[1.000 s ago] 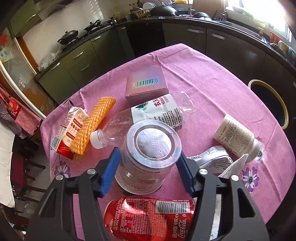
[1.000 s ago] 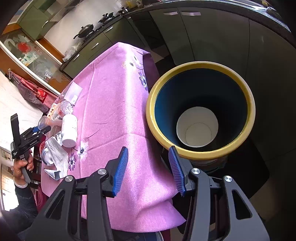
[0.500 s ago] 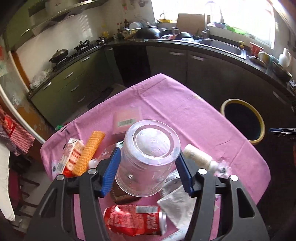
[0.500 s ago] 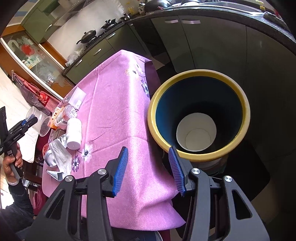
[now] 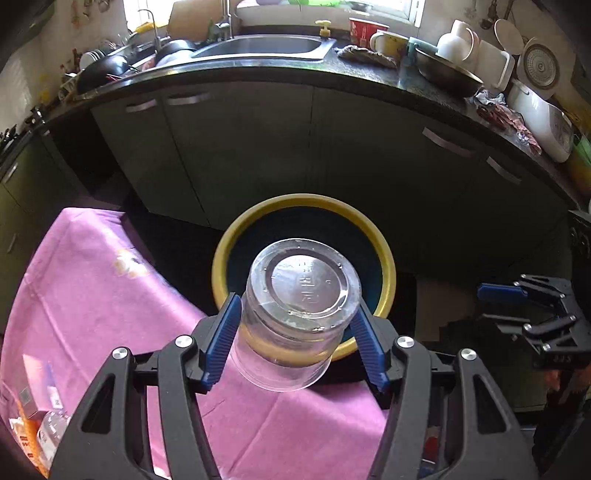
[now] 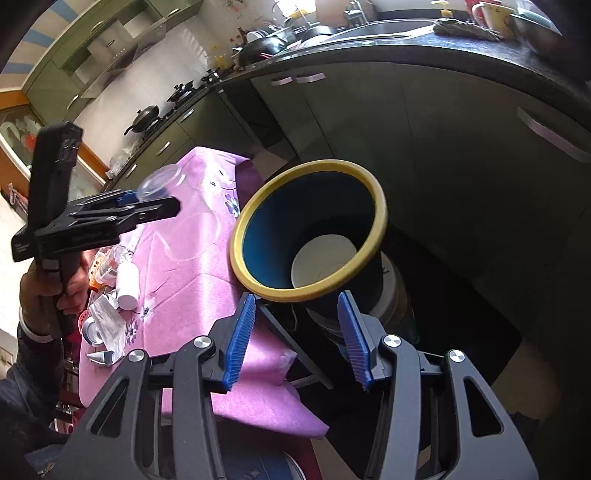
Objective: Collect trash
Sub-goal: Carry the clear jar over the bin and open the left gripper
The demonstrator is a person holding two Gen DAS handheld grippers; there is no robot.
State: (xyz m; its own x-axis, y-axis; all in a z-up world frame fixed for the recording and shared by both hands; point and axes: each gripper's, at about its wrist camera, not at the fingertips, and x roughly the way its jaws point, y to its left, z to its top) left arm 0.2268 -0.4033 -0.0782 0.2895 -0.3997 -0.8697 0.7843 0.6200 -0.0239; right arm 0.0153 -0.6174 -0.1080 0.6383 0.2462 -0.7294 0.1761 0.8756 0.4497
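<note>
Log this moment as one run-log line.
left gripper: shut on clear plastic cup | cup: before yellow-rimmed bin | right gripper: open, empty, jaws just opening

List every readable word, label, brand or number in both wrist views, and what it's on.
No text reads cleanly.
Clear plastic cup, base: embossed characters, too faint to read.
Cartons, lower left of the left wrist view: printed labels and code squares, blurred.
Red cup at the back: pale print, too small to read.
</note>
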